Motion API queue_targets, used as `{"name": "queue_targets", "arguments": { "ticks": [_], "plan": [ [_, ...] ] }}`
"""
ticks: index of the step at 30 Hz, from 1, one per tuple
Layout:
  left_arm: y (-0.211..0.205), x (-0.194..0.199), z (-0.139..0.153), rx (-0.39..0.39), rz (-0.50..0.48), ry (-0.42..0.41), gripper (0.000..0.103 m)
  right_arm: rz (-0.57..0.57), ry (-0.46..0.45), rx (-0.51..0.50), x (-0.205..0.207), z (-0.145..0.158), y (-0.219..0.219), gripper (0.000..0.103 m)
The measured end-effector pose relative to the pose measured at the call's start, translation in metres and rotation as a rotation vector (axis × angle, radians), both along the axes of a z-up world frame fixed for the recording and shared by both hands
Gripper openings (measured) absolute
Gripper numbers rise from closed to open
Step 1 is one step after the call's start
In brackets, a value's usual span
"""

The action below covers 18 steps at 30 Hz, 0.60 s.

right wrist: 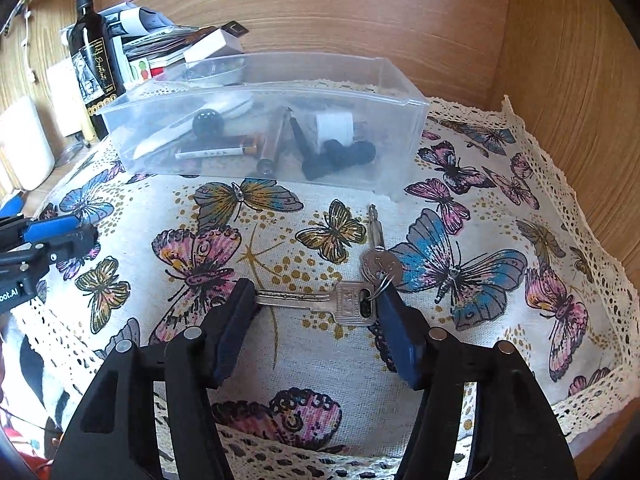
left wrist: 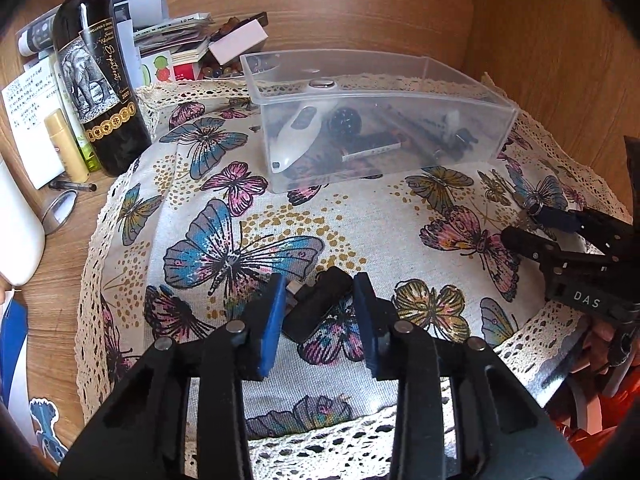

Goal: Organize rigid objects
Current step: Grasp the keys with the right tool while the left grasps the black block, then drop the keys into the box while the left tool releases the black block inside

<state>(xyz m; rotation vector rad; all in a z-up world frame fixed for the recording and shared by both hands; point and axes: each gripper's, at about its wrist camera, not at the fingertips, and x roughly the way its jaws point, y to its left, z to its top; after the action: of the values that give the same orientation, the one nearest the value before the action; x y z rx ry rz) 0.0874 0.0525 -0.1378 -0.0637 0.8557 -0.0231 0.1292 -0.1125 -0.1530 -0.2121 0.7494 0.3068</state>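
Under everything lies the butterfly cloth (right wrist: 320,216) spread over the wooden counter (left wrist: 64,264), and at its far side stands the clear plastic bin (right wrist: 404,120), already holding a white pen-shaped gadget, a black ball, a tube and other small hard things. Nearer to me, my left gripper (left wrist: 320,292) has its blue fingers (left wrist: 272,320) set apart on either side of a small black block (left wrist: 316,308) lying on the cloth; I think it is a flash drive with a metal plug end, though the view past my fingers is poor. It looks light, stiff and smooth, so I would squeeze its long flat sides near the middle. My right gripper (right wrist: 316,300) is spread wide around the keys (right wrist: 352,300), one finger at the tip of the flat silver key, the other at its head by the ring; nothing is pinched yet. Those keys are thin, hard and slippery, and the second one will dangle, so the broad head is my best hold.
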Motion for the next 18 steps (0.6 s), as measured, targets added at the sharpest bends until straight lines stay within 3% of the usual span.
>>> {"name": "queue_targets", "arguments": {
  "ticks": [4, 18],
  "plan": [
    [0.0, -0.002, 0.009, 0.0, 0.002, -0.028, 0.034, -0.002, -0.022, -0.017, -0.001, 0.008, -0.003, 0.058],
    [-0.01, 0.004, 0.059, 0.01, -0.019, -0.172, 0.034, 0.008, -0.169, 0.064, -0.006, 0.071, -0.017, 0.058]
  ]
}}
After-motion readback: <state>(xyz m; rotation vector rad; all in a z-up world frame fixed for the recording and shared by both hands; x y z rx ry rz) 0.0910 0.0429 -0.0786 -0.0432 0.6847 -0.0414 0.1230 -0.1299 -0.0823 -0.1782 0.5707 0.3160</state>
